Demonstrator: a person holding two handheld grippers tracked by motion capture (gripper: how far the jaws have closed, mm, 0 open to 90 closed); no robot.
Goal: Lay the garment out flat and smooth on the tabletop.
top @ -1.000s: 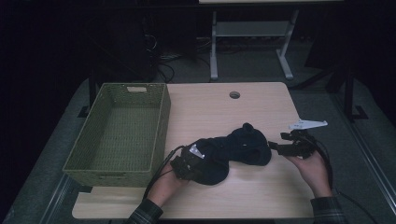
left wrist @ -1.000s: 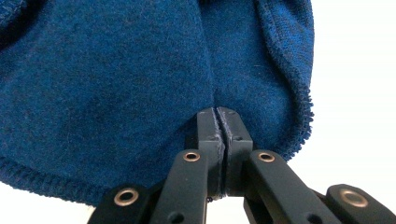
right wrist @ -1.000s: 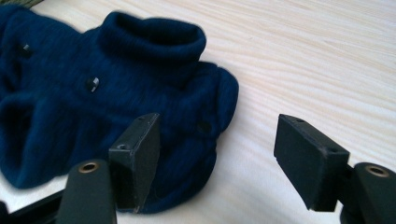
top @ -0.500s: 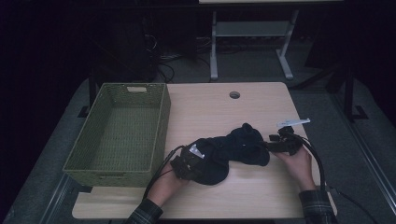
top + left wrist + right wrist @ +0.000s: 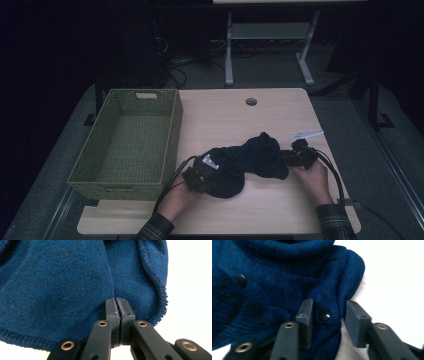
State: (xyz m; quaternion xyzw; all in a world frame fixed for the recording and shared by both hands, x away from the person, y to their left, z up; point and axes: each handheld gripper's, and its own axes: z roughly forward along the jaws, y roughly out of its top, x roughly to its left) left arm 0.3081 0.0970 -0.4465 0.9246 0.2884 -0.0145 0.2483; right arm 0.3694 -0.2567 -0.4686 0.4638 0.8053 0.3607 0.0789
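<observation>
Right gripper (image 5: 325,315) lowered onto sweater (image 5: 274,282), jaws closing

A light wooden table (image 5: 280,115) with a round cable hole (image 5: 251,101) near its far edge is set on a grey floor (image 5: 395,165). Beyond it, a white metal frame (image 5: 267,37) and tangled cables (image 5: 172,60) are seen in a dimly lit, dark room.

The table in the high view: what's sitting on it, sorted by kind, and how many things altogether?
Green woven basket: 1
Dark blue knitted garment: 1
Small white slip of paper or label: 1
Hand-held gripper: 2, left gripper and right gripper
Total: 5
</observation>
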